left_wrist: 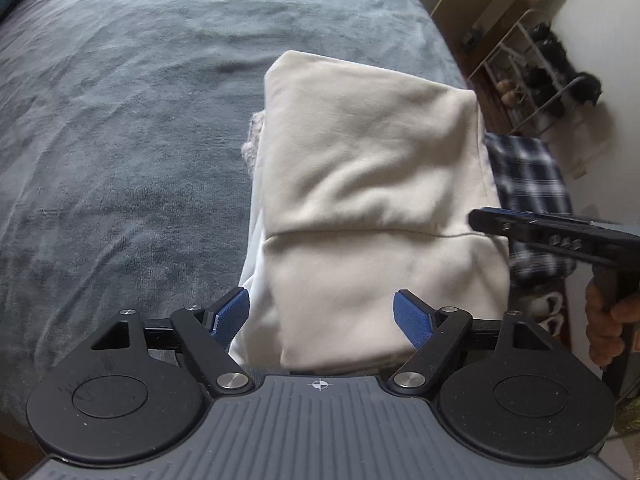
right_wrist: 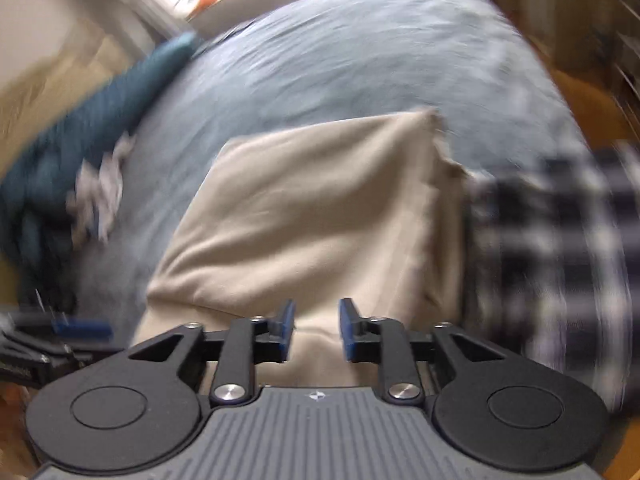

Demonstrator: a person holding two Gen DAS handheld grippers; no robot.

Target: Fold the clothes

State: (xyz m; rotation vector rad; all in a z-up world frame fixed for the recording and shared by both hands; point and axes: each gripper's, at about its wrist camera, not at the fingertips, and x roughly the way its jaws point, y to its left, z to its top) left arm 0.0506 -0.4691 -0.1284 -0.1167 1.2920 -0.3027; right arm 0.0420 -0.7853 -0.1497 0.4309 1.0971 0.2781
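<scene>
Both claws hang released: left claw [left_wrist: 322, 320], right claw [right_wrist: 316, 330]. Cream garment [left_wrist: 360, 200] lies folded, mid-frame on the grey bed [left_wrist: 120, 120], plaid cloth [left_wrist: 528, 192] beside it.

Cream folded garment [left_wrist: 360, 200] on a grey-blue bed [left_wrist: 120, 120]; beside the garment, navy-and-white plaid cloth [left_wrist: 528, 184]; teal fabric [right_wrist: 100, 112] farther off.

Home bedroom, grey-blue bedspread [left_wrist: 120, 120], shoe rack [left_wrist: 532, 80] by wall
</scene>
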